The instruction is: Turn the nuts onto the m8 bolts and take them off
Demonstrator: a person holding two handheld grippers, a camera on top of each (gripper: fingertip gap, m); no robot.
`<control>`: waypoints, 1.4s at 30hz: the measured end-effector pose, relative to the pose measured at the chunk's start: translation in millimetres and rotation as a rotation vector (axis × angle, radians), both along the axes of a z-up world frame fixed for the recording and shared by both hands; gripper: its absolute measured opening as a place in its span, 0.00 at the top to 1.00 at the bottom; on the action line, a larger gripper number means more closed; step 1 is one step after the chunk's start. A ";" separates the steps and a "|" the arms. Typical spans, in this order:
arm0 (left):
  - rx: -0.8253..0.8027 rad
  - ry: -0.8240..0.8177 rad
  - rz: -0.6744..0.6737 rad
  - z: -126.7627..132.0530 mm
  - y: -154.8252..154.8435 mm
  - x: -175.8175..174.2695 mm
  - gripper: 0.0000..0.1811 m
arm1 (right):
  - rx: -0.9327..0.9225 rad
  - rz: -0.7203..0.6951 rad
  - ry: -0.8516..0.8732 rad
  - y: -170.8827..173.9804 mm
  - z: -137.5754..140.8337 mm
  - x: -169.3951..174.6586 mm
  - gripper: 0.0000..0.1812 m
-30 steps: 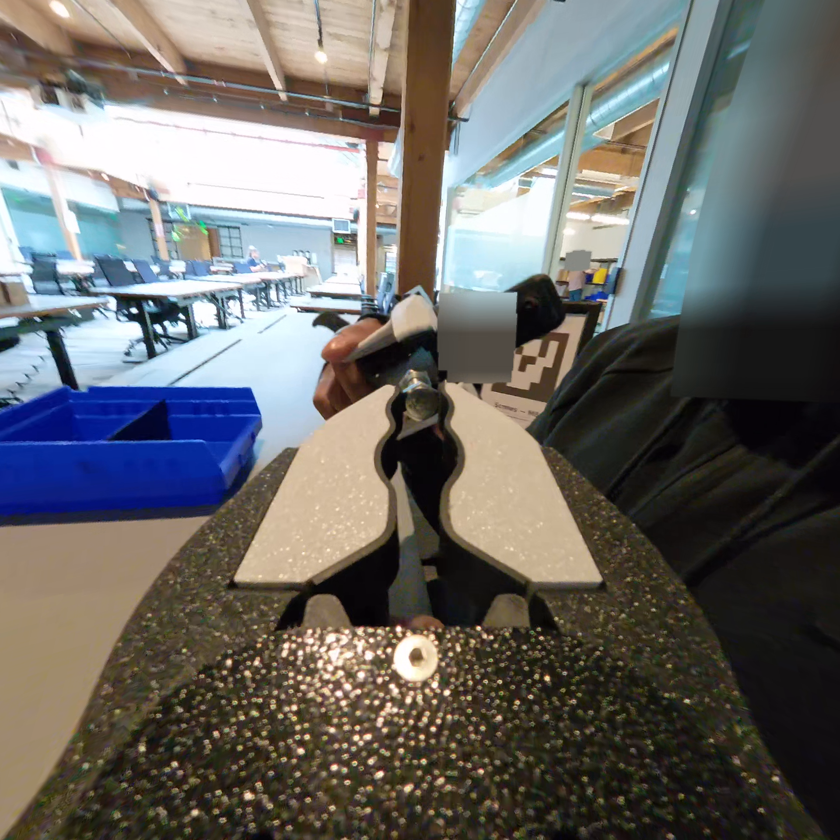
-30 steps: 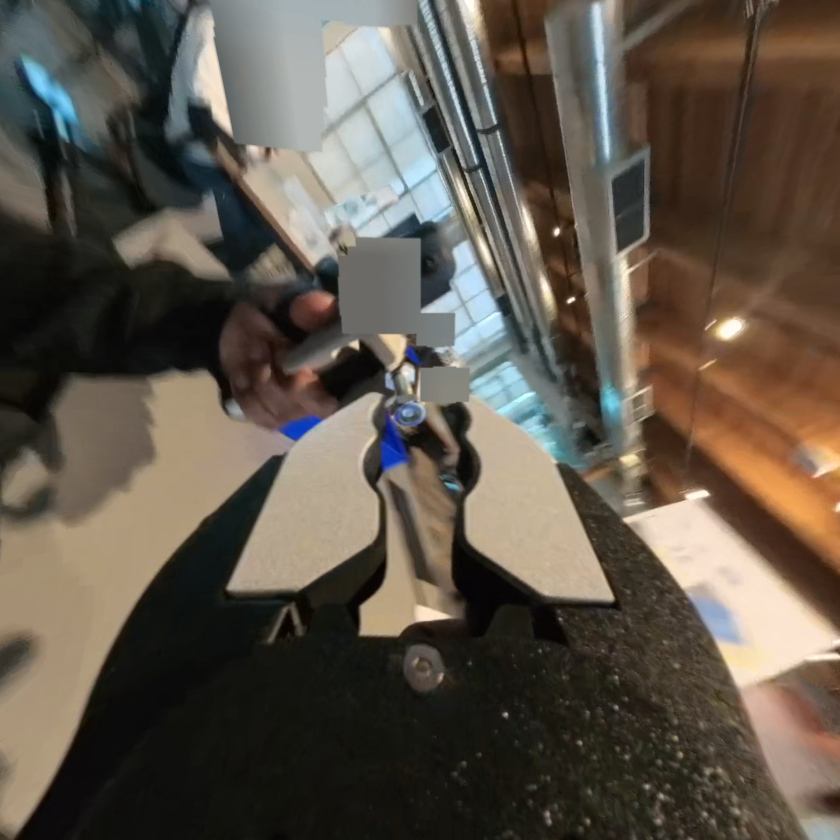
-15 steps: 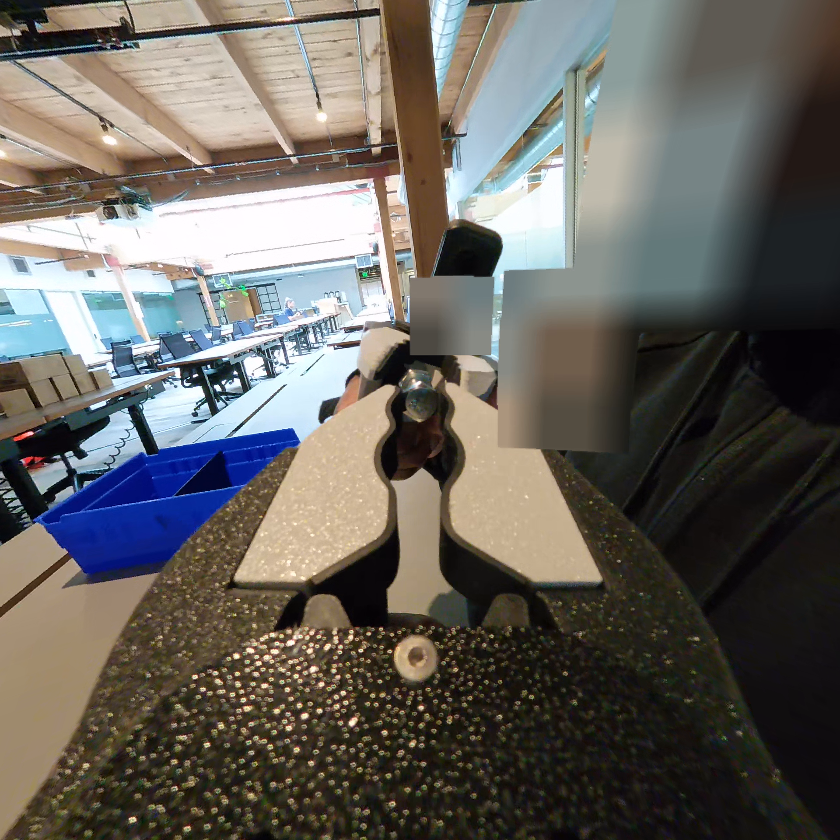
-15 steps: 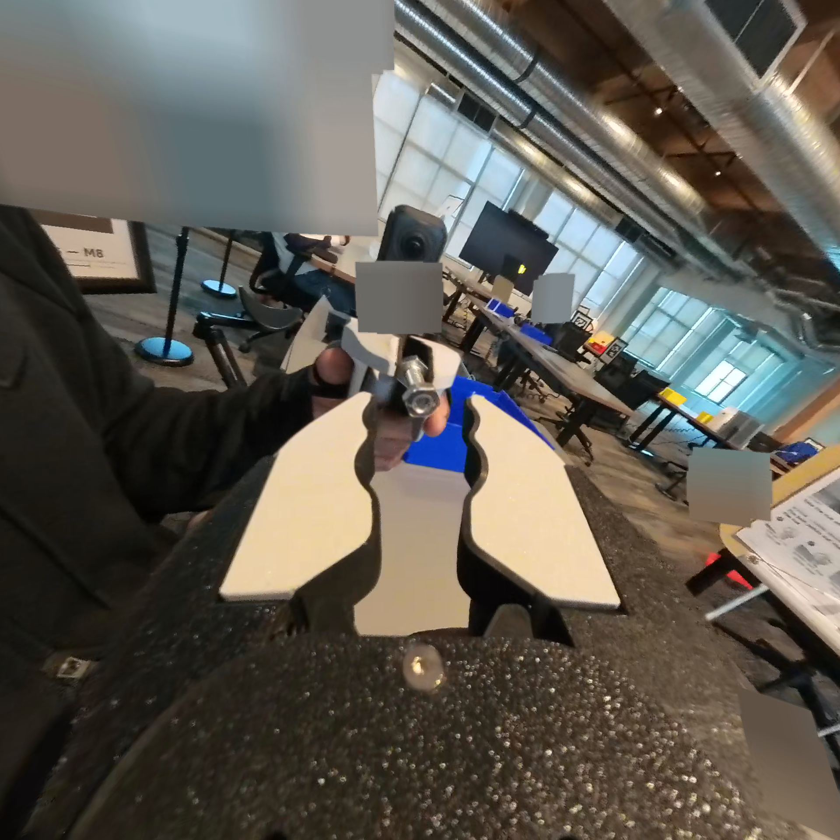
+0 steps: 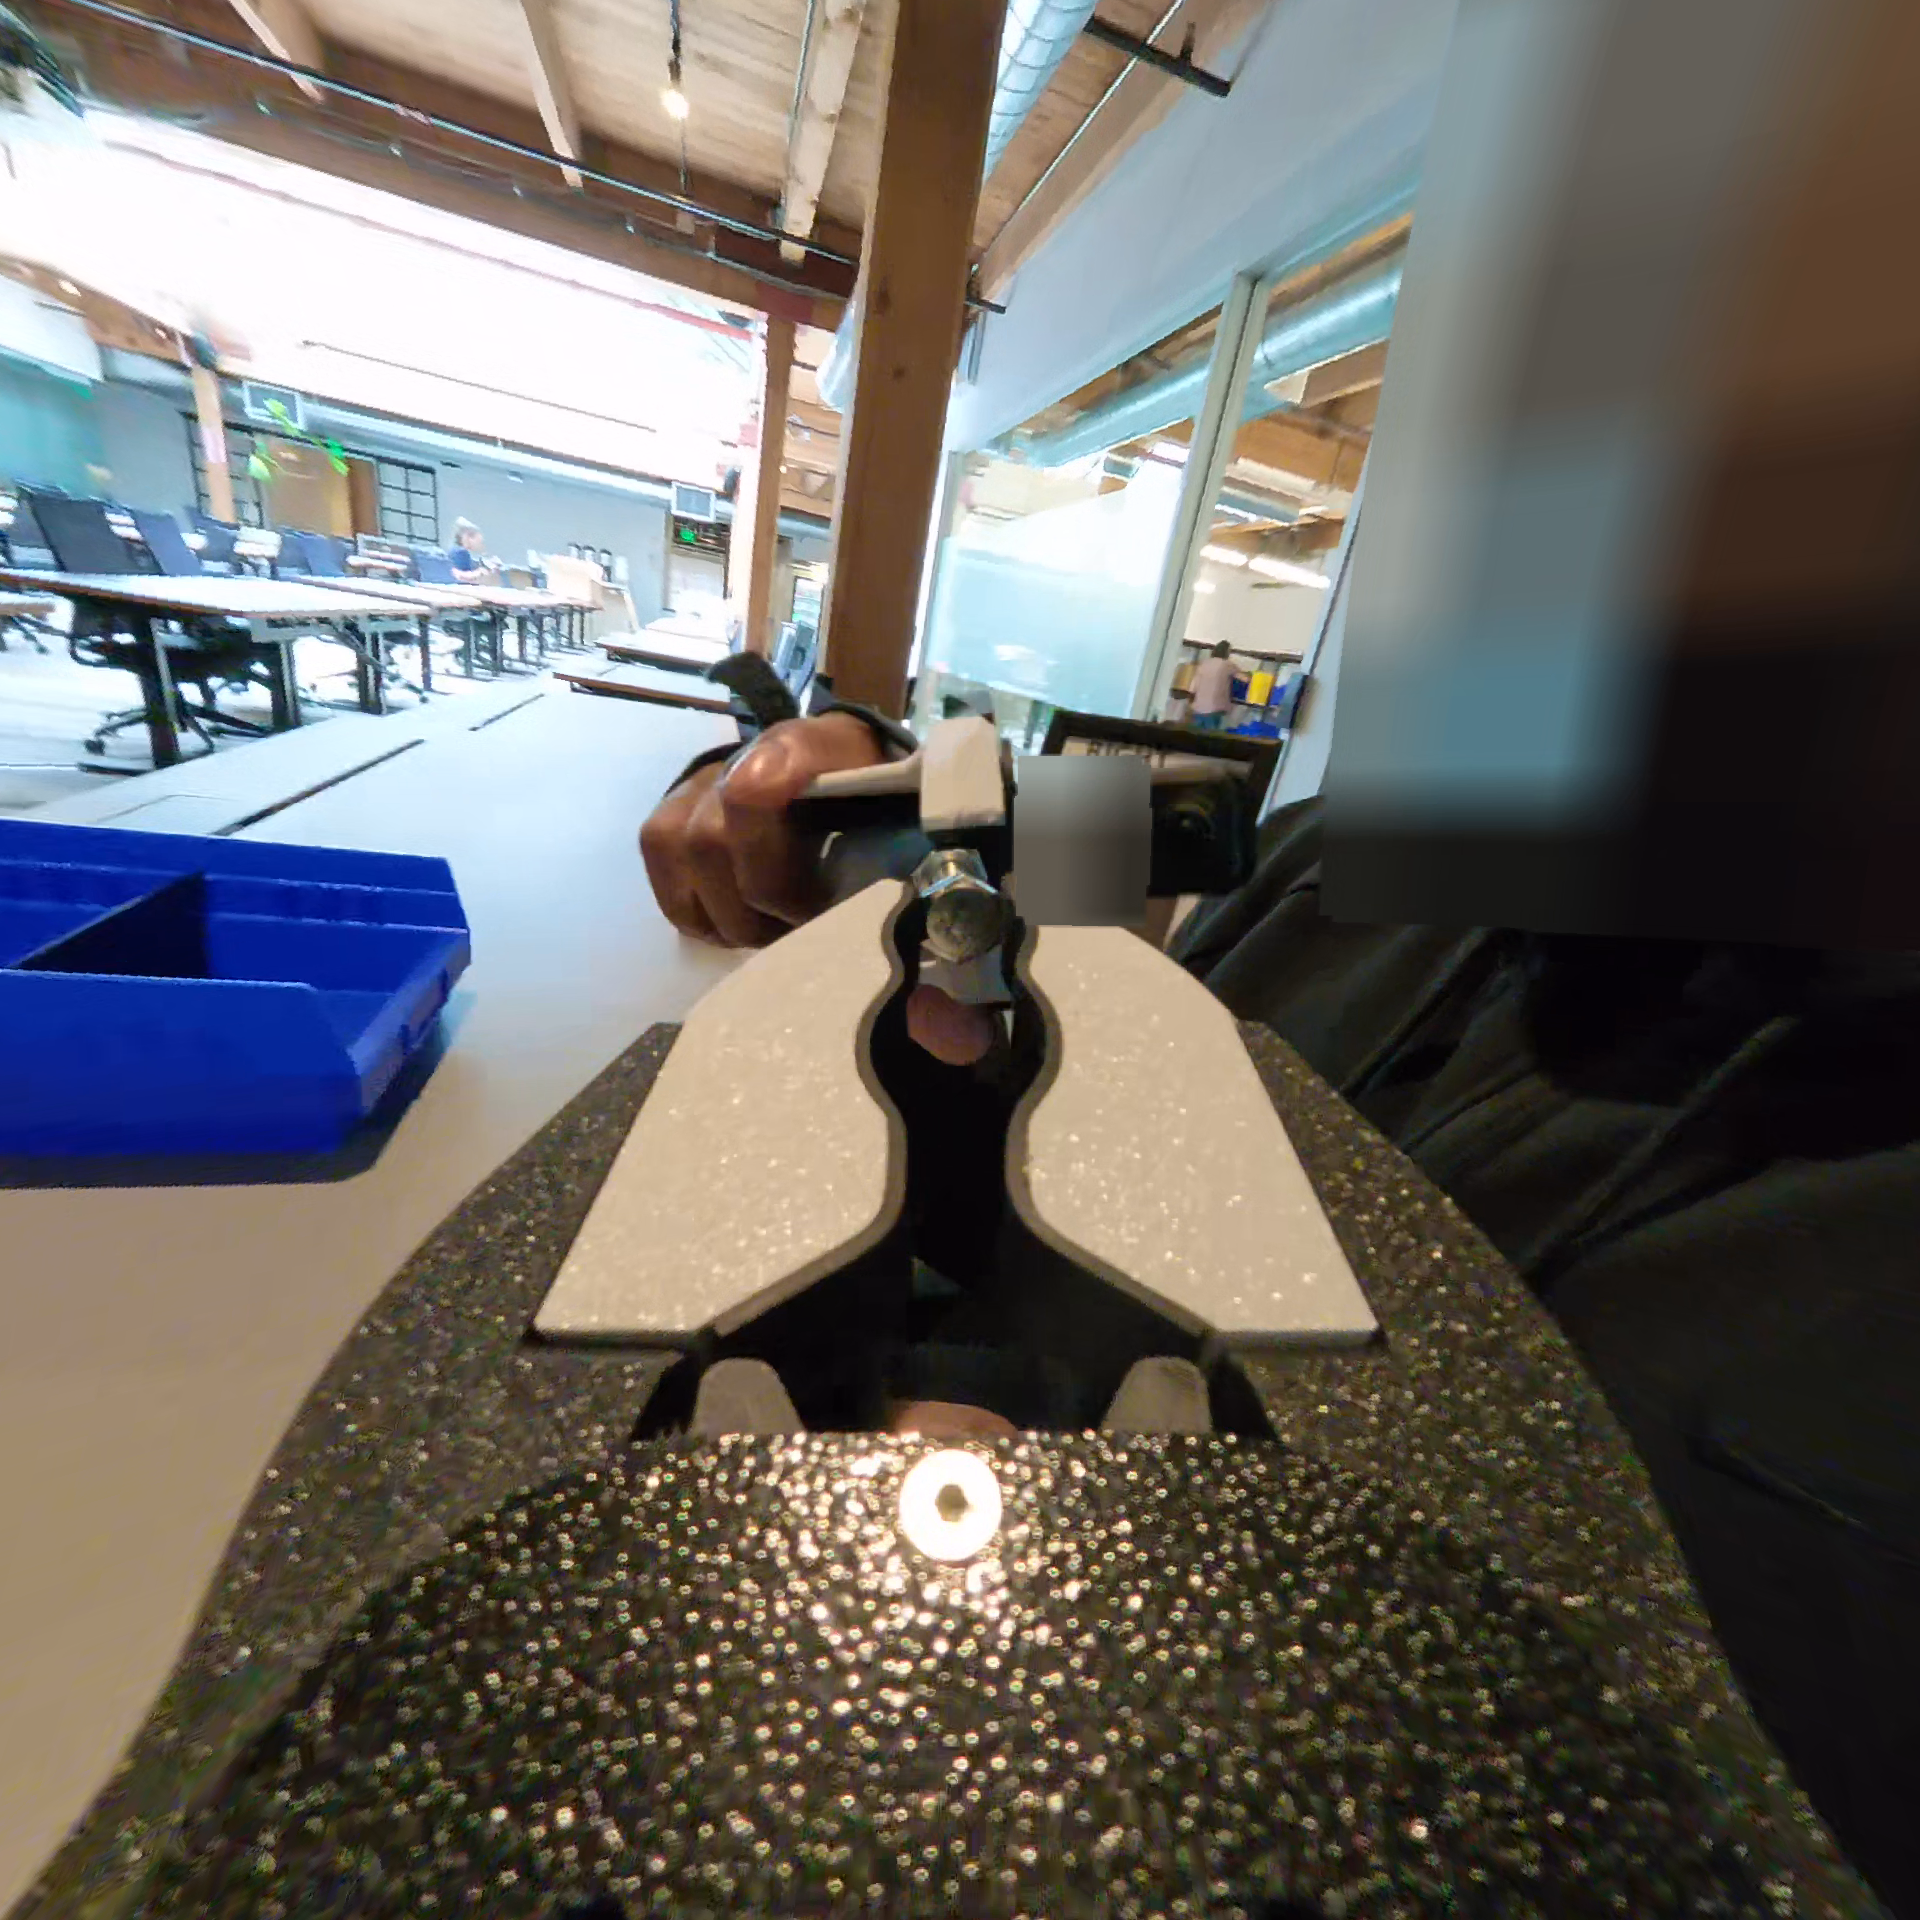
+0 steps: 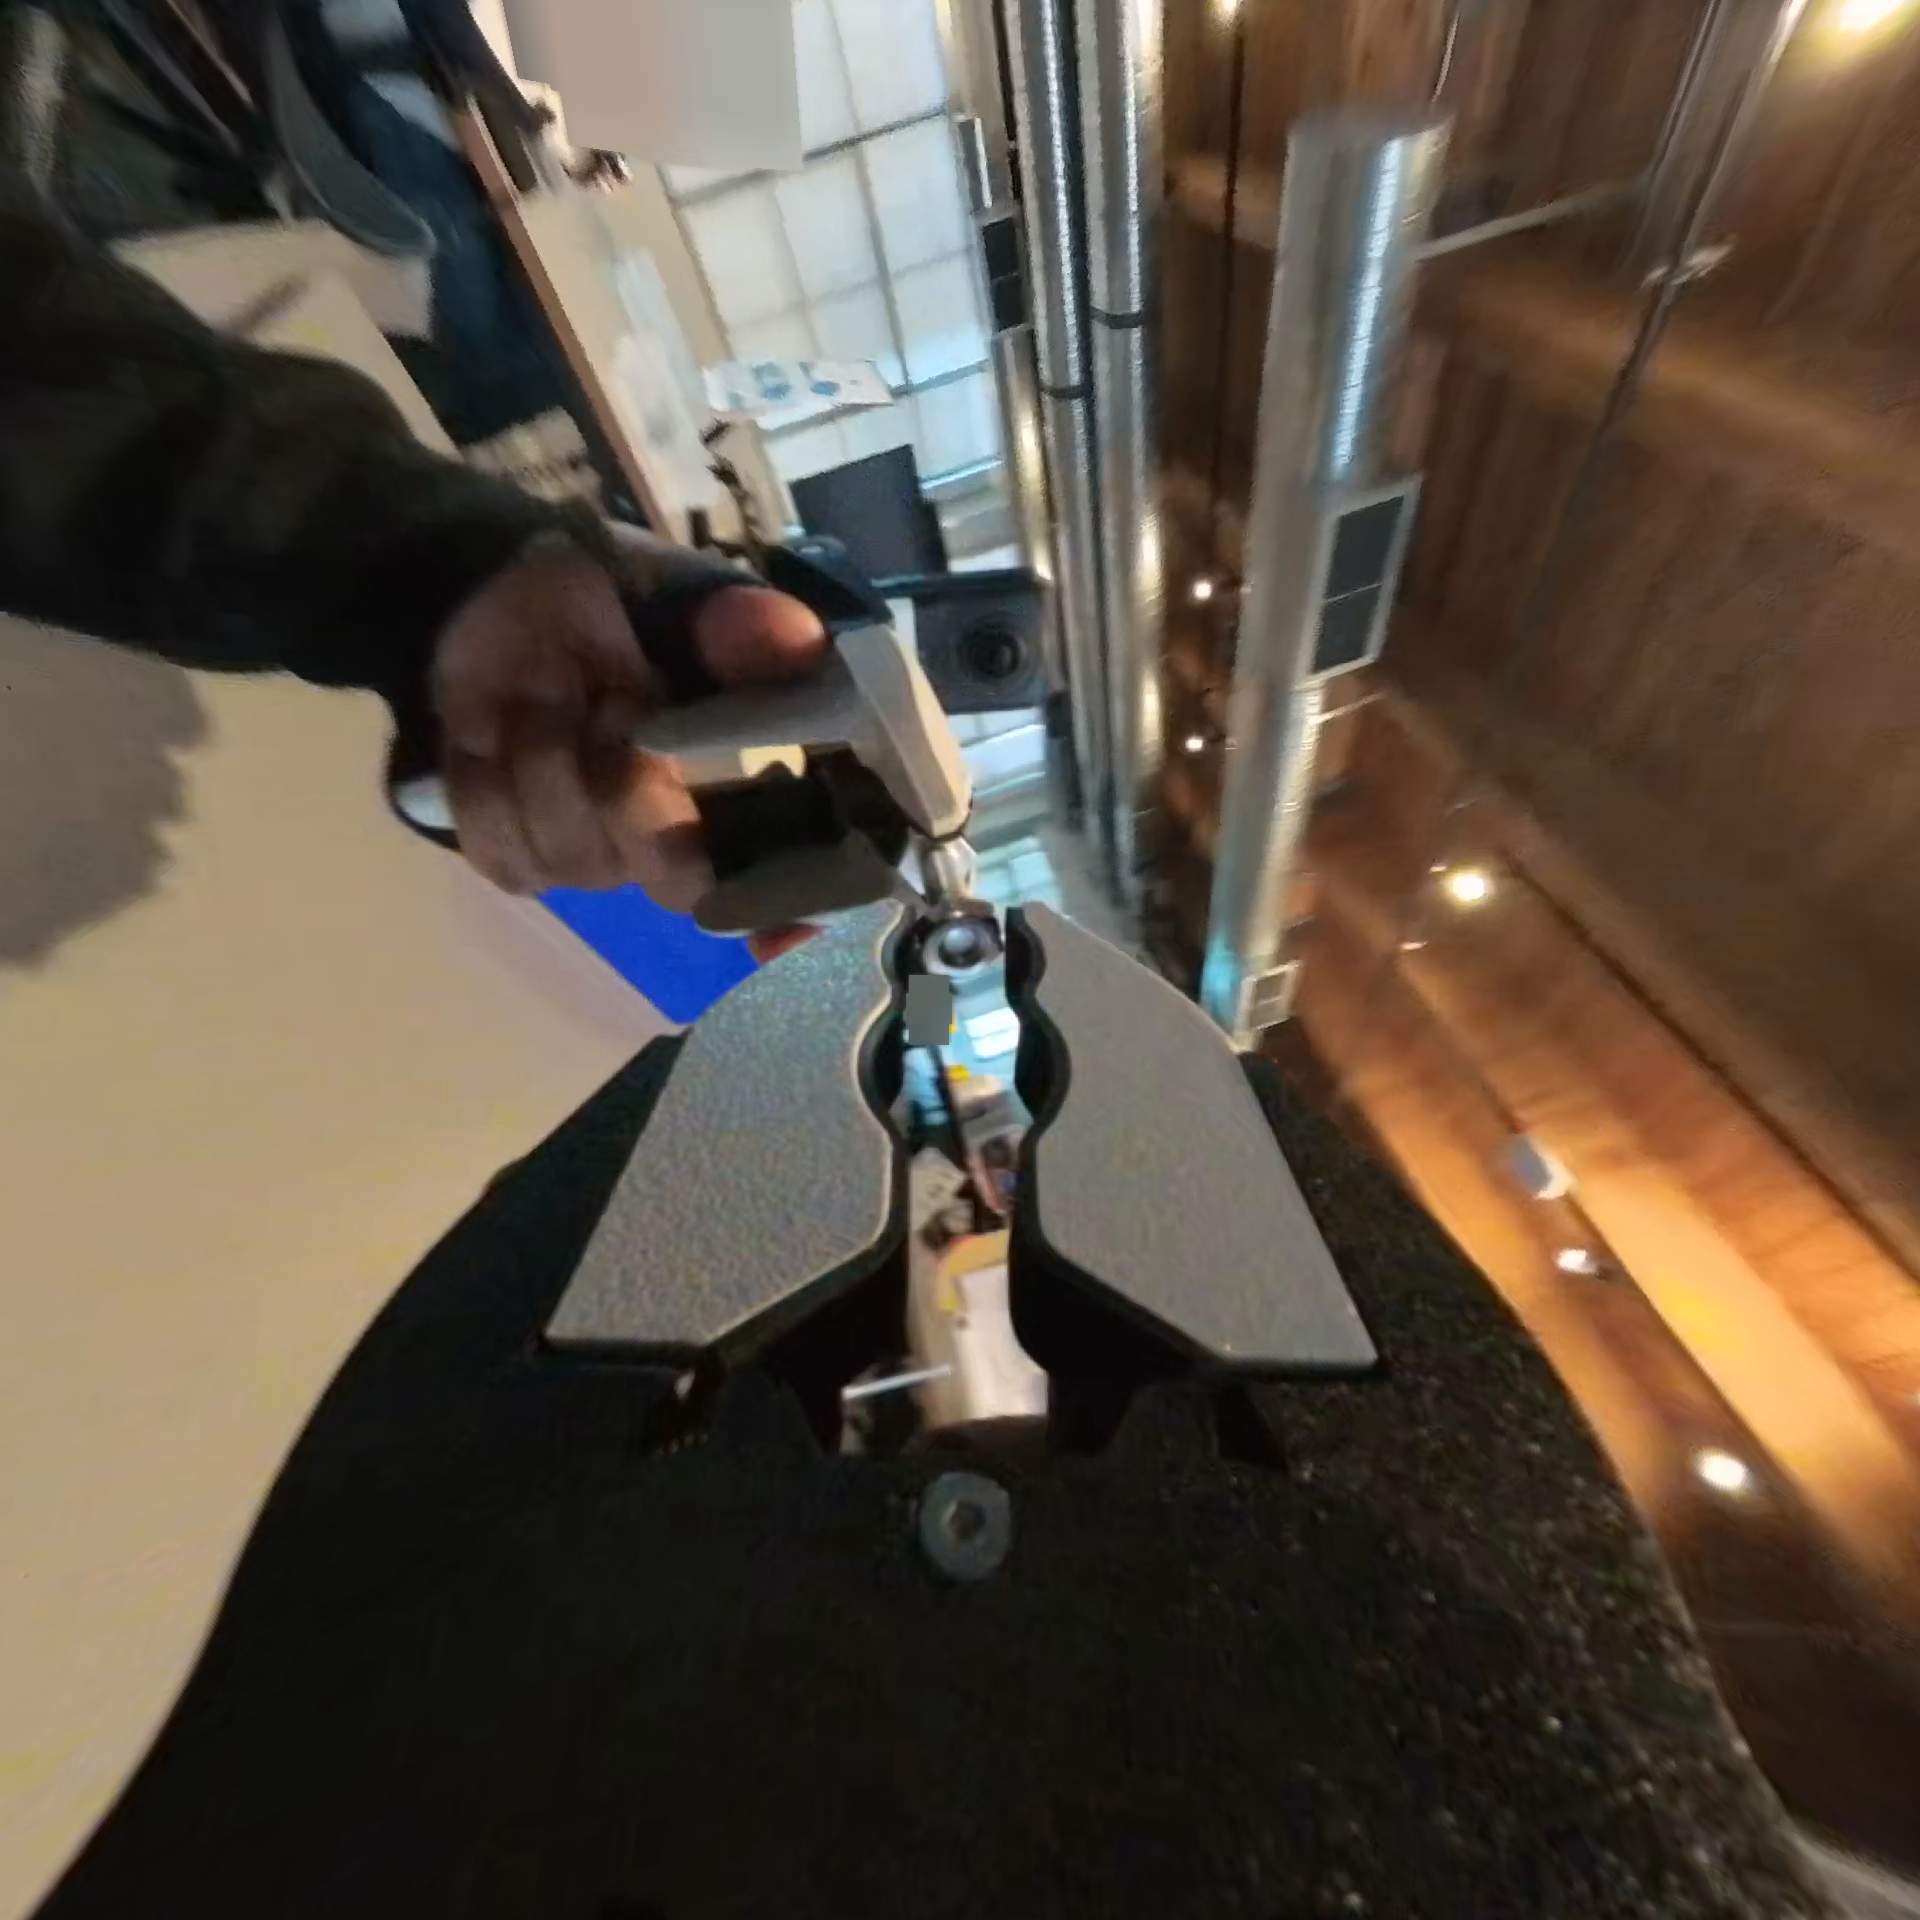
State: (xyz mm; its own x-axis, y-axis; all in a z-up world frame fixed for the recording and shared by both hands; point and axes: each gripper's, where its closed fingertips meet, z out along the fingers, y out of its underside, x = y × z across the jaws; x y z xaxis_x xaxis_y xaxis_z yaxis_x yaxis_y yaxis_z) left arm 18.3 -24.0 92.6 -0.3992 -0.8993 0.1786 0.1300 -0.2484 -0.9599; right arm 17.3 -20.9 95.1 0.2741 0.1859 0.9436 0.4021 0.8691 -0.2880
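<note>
The bolt sat at the tips of the left claw, head toward the camera, pinched between the two grey fingers so that its shank pointed away toward the other tool. A nut showed on the shank just past the head end, where the right claw reached in from beyond. In the right wrist view the round end of the bolt lay between the tips of the right claw, whose fingers stood narrowly apart and seemed closed on the nut there, though blur made the contact hard to confirm. Judging by this, one tool was kept as a vice for the bolt head while the other gripped the nut, so a twist of either wrist would turn the thread.

The pair was held up in the air, above the pale desk, probably to leave both wrists free to rotate. The hand on the left tool squeezed its trigger, which fits a firm hold. The right view was rolled hard over, suggesting mid-twist. A blue bin waited on the desk to the left, well apart from the work, likely the stock for parts.
</note>
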 end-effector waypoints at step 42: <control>-0.079 -0.018 0.043 2.4 15.2 -0.4 0.92 | -0.123 -0.045 0.083 25.7 0.7 3.7 0.82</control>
